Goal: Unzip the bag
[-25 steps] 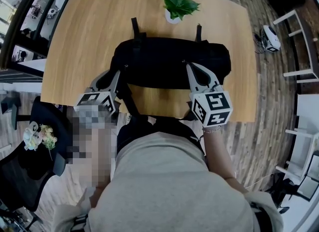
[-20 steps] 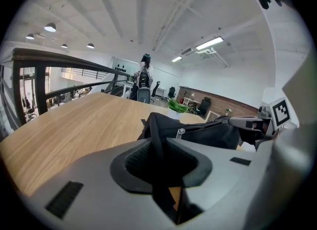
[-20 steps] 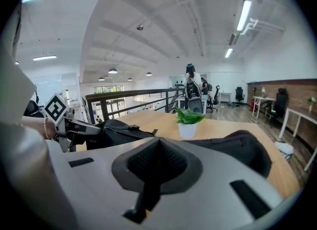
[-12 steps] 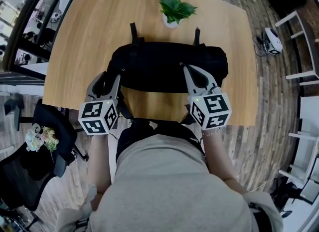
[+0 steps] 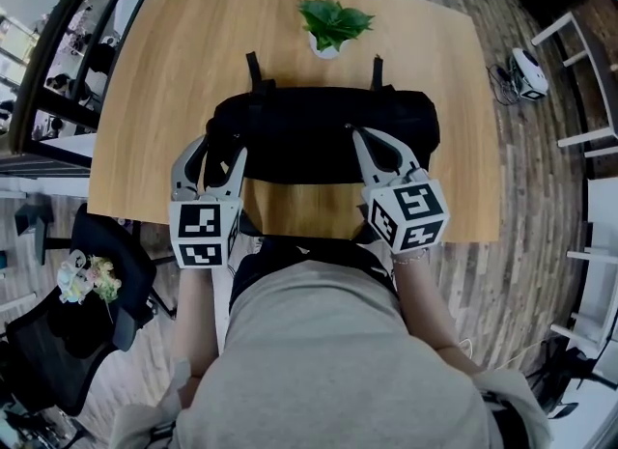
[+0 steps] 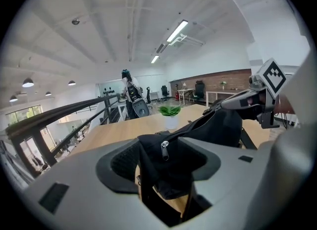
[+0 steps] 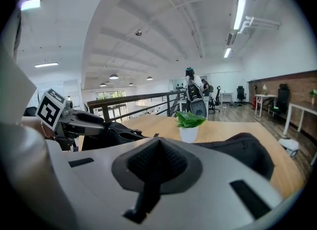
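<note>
A: Where does our bag [image 5: 319, 133] lie?
B: We see it flat on the table [image 5: 174, 70], black and soft, its length running from 9 o'clock to 3 o'clock.
A: And its straps [image 5: 253, 69]?
B: We count two, both pointing toward 12 o'clock.
A: Do we see the zip pull [image 6: 164, 147]?
B: Yes, a small silver one hanging at the bunched corner at the 9 o'clock end. The zip runs from it along the top.
</note>
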Tool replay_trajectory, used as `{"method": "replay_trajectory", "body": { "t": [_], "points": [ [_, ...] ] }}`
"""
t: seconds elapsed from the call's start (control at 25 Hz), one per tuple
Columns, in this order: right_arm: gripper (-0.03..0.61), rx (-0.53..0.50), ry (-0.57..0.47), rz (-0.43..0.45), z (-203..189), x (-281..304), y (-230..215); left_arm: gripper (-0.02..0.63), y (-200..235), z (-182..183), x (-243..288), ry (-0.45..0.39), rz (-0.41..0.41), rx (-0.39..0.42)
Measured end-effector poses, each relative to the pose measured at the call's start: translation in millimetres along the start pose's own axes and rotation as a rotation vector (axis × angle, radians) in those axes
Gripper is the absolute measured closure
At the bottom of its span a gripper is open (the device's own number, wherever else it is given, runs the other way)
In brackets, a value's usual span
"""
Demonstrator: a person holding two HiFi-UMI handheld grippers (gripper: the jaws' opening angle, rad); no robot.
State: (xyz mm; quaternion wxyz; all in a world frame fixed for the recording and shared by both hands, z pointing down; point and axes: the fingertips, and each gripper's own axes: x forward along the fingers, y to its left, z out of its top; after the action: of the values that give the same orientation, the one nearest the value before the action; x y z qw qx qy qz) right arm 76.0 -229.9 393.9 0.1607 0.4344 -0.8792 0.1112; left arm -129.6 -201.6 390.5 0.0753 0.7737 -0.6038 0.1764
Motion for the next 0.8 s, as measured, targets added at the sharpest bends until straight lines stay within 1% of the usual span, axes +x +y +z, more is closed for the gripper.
{"method": "replay_trajectory", "body": {
  "t": [0.12,0.24,0.36,0.56,0.72,0.8],
  "points": [
    [0.569,-0.001,0.0,0.004,0.3,-0.3,0.8,0.37,1.3,7.5,0.6,-0.023,0.015,0.014],
    [0.569,0.001,0.001,0.011,-0.7,-0.2,3.7,0.37,-8.1,18.7,2.3,-0.049,-0.015,0.044],
    [0.569,0.004,-0.001,0.013,0.4,-0.3,3.2,0.37,-29.3,31.3,8.6,-0.067,-0.083,0.101],
    [0.569,0.019,-0.004,0.019,2.3,-1.6,3.8,0.37,-80.2,39.1,21.9,-0.059,-0.23,0.209],
    [0.569,0.024,-0.002,0.029,4.5,-3.0,5.4,0.37,-112.1,41.1,32.9,-0.059,-0.317,0.271],
    [0.569,0.027,-0.001,0.03,4.7,-4.4,5.4,0.37,-123.1,41.4,40.0,-0.047,-0.346,0.299]
  ]
}}
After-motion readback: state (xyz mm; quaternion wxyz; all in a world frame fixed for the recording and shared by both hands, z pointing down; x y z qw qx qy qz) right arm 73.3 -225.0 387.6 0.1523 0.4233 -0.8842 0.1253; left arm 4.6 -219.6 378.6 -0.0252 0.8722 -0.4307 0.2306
